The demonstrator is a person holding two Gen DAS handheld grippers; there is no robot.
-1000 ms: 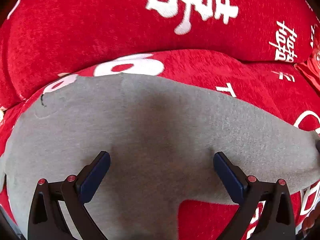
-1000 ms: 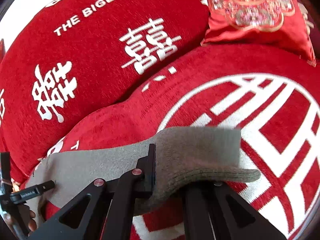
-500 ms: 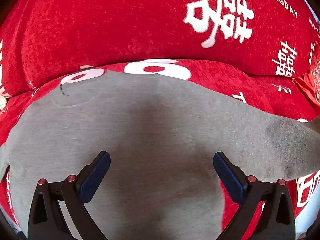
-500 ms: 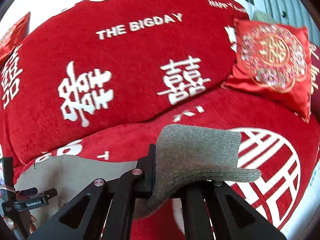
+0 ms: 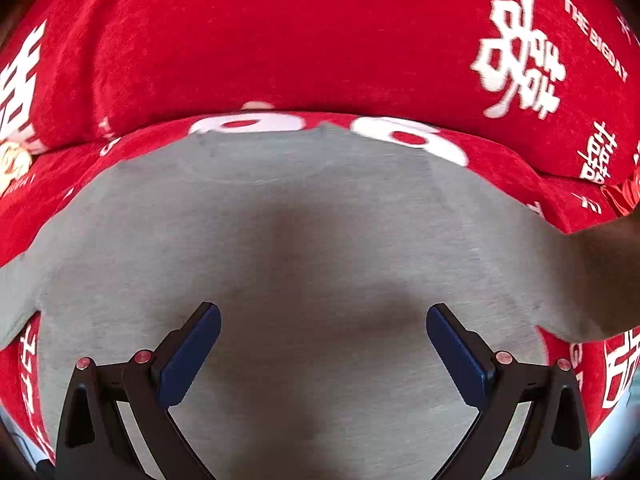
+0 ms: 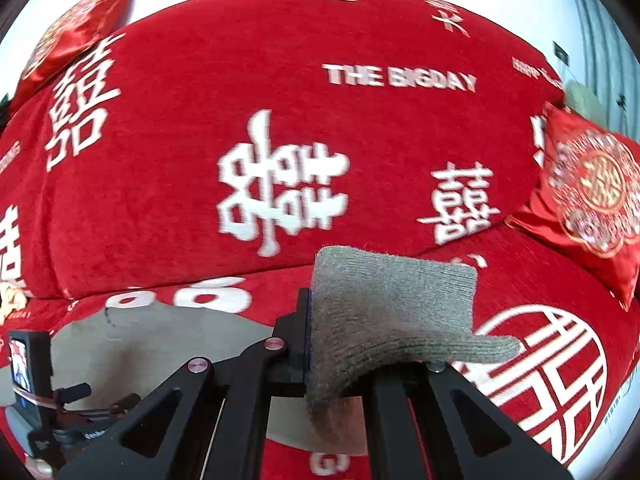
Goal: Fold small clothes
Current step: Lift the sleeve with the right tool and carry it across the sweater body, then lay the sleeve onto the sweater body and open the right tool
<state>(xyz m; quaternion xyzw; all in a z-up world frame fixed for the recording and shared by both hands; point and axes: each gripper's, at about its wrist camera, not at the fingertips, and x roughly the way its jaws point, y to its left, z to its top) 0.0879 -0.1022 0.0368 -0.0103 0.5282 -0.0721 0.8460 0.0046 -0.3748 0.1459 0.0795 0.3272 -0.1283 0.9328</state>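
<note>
A grey garment (image 5: pixel 300 220) lies spread flat on the red sofa seat. My left gripper (image 5: pixel 322 312) hovers over its middle, open, with nothing between the blue pads. One sleeve (image 5: pixel 592 280) rises off the seat at the right edge of the left wrist view. My right gripper (image 6: pixel 316 320) is shut on that sleeve's ribbed knit cuff (image 6: pixel 392 304) and holds it up in the air. The cuff drapes over and hides the right finger. The garment's body (image 6: pixel 160 340) shows lower left in the right wrist view, with the left gripper's handle (image 6: pixel 36 380) over it.
The sofa backrest (image 6: pixel 240 100), red with white characters, rises just behind the garment. A red embroidered cushion (image 6: pixel 592 200) leans at the right end and another (image 6: pixel 76 28) sits on top at the left. Red seat (image 6: pixel 540 352) stretches to the right.
My right gripper has risen and swung left with the cuff, pulling the sleeve up off the seat. My left gripper has slid left over the garment, still open.
</note>
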